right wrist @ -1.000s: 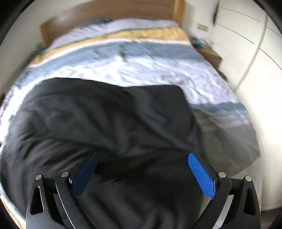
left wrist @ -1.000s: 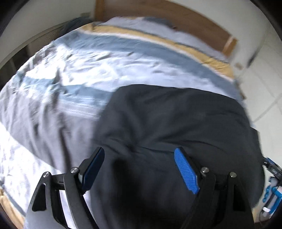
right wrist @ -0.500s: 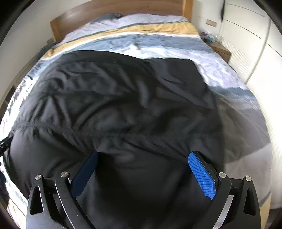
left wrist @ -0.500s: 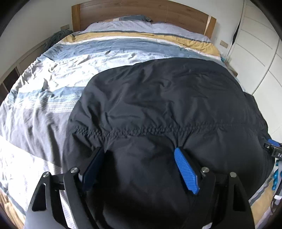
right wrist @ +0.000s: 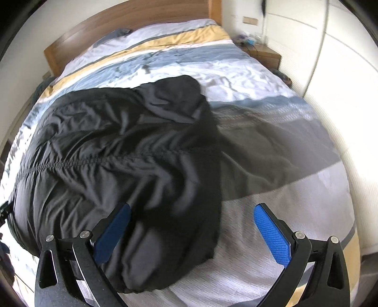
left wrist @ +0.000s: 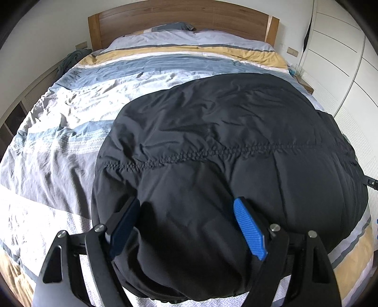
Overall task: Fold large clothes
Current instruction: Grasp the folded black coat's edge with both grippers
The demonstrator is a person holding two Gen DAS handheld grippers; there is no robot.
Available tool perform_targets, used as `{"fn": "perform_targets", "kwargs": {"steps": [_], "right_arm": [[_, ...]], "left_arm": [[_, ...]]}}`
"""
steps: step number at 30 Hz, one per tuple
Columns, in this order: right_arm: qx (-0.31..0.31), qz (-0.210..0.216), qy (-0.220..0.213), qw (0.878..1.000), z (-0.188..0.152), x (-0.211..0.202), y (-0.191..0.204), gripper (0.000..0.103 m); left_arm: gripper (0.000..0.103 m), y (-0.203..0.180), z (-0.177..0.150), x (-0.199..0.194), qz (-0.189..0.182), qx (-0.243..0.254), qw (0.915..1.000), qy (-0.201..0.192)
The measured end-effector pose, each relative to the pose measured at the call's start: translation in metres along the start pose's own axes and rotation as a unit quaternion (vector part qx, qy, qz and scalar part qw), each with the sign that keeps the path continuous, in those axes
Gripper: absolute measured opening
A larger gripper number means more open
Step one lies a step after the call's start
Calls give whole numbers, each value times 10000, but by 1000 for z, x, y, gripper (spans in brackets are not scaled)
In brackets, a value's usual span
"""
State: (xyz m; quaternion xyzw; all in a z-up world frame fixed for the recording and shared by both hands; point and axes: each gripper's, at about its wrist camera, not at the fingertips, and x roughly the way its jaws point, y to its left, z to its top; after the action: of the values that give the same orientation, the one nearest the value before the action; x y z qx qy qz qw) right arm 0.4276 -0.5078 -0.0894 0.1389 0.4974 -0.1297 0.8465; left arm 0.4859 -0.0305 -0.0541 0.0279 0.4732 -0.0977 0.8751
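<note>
Striped bedding (left wrist: 78, 122) in blue, white, grey and yellow covers a bed with a wooden headboard (left wrist: 179, 16), and white cupboards (left wrist: 342, 59) stand along its right side. On the bed's near half lies a black coat (left wrist: 224, 141), spread flat and creased, with a gathered seam running across its middle. Over its near edge hangs the left gripper (left wrist: 186, 226), jaws spread wide, the 2 blue pads clear of the cloth. At the coat's right edge, the right gripper (right wrist: 191, 231) is also released: one pad over black fabric, the other over bare bedding.
</note>
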Motion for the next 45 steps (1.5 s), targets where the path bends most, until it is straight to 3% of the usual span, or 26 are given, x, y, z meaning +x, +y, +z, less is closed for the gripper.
{"fn": "perform_targets", "kwargs": {"steps": [4,12,19,23,30,34,35,38,43,45], "right_arm": [[348,86,101,9993,-6,7,-22,102],[1041,913,294,9899,-5,29,-52,103],[1250,1420,547,9804,1,52,-57,103],[1337,1831,722,9713,2,69,-52,103],[1501,2306,1078,9553,-2,107,-41,102],[1708,2574,1229,9431,-8,130,-39,102],[1753,2662,1240,9397,-10,135,-38,102],[1878,2882,1231,9309,-13,149,-36,103],[1882,3455,1483,9073,-5,163,-21,103],[1778,3749,1583,8960,-2,164,-12,103]], "left_arm": [[81,6,-1,2,-69,-55,10000,-1],[81,60,5,-8,-457,-620,9970,-96],[81,131,2,3,-1006,-1606,9819,24],[81,163,-2,25,-1488,-2160,9648,205],[82,169,-15,86,-2359,-2598,9329,813],[84,170,-26,114,-2864,-2886,9082,993],[86,170,-28,122,-3078,-2995,8969,1054],[89,171,-32,135,-3524,-3131,8745,1147],[95,161,-29,143,-3978,-3195,8514,1217],[95,155,-27,143,-4262,-3257,8355,1189]]}}
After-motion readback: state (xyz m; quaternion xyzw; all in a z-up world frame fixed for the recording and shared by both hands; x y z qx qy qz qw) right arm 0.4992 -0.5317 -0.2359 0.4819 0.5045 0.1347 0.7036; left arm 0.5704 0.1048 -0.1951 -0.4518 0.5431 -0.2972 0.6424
